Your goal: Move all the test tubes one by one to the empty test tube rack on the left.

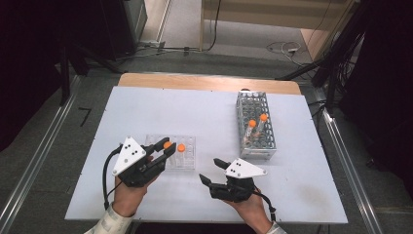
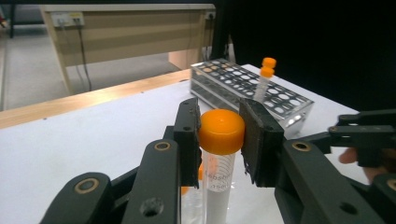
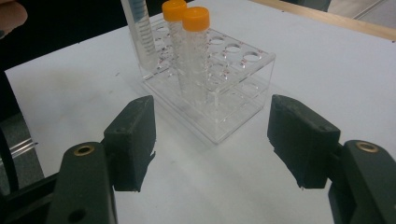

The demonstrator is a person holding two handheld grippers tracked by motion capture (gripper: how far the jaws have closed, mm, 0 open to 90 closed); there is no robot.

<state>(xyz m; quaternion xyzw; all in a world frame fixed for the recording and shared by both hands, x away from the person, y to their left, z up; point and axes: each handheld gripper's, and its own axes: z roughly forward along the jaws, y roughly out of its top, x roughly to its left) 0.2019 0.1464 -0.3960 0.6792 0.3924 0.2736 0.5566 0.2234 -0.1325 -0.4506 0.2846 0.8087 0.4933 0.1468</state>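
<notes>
My left gripper is shut on an orange-capped tube, gripping just below the cap, above the clear plastic rack. The tube's lower end hangs over the rack's near-left part. Another orange-capped tube stands in that rack. In the right gripper view two capped tubes stand in the clear rack, and a third tube rises past the top edge. My right gripper is open on the table in front of the rack, nothing between its jaws.
A metal wire rack stands at the right middle of the white table and holds two orange-capped tubes. The table's wooden far edge lies behind it. Cables run across the floor beyond.
</notes>
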